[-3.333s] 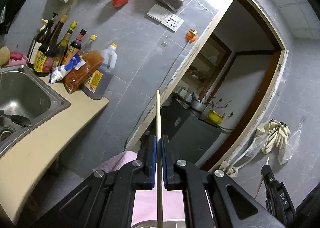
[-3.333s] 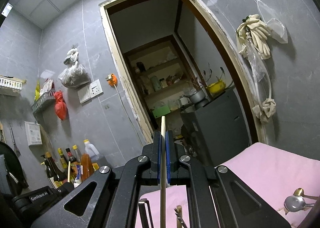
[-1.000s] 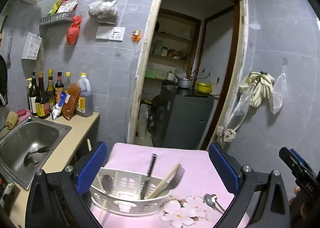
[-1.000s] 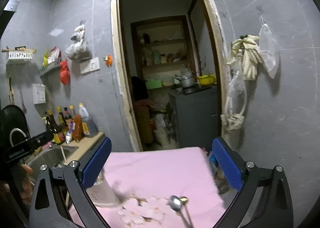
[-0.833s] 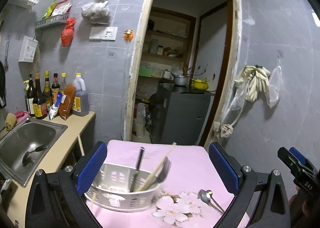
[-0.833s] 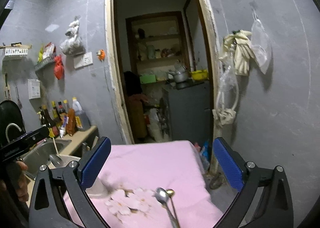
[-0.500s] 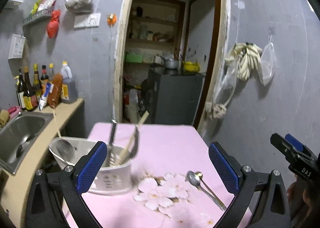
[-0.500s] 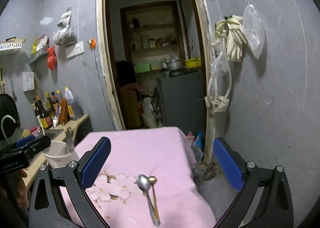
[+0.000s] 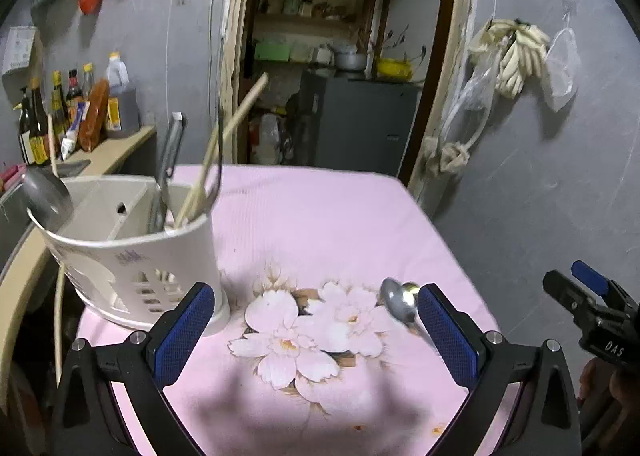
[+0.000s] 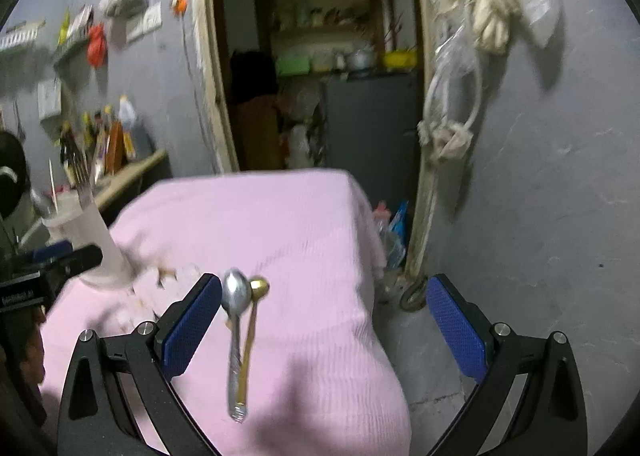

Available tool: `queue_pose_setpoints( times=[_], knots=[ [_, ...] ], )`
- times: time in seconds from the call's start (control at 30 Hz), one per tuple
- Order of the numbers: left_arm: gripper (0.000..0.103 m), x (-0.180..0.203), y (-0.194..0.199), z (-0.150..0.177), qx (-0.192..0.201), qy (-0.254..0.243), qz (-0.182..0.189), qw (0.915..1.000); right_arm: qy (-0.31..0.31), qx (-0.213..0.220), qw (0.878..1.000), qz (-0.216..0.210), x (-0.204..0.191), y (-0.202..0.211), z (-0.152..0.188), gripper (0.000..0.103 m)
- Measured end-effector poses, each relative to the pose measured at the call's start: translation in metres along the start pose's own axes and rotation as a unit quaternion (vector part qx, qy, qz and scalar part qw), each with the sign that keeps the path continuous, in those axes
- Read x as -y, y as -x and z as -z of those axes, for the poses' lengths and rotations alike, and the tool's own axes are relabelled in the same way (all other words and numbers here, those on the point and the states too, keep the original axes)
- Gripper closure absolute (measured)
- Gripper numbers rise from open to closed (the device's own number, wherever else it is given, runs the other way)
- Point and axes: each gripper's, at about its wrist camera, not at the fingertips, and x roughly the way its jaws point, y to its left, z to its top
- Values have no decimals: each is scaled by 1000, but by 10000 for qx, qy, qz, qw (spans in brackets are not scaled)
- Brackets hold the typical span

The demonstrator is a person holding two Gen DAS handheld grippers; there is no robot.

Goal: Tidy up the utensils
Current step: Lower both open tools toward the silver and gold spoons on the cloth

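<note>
On the tabletop (image 9: pixel 320 216) the utensil holder (image 9: pixel 132 256) stands at the left – chopsticks (image 9: pixel 216 152) and a ladle (image 9: pixel 44 192) inside it; two spoons (image 10: pixel 240 336) lie side by side, touching, to its right, well apart from it

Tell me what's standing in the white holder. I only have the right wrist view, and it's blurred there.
Observer: The left wrist view shows the white holder is divided. A wooden chopstick and a grey-handled utensil lean in its right section.
Operator: Anything at the other end?
Observer: A metal ladle leans at the far left rim.
Operator: Is the left gripper open?
Observer: Yes. The left gripper is wide open and empty, and the silver spoon lies beside its right finger.
</note>
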Motion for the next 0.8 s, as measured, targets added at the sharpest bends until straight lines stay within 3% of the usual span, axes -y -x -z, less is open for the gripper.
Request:
queue_pose_setpoints(
  times=[0.27,0.6,0.8],
  knots=[
    [1,-5,-47,14,-368,-15,-103,9993,365,-748,9963,-212,-17,-66,23,3],
    [1,-13,-76,14,-645,88,11,9979,662,-1555,9851,-318,-38,-109,35,3],
    [1,-8,-87,15,-775,45,150,9969,656,-1679,9836,101,-37,-114,34,3]
  ],
)
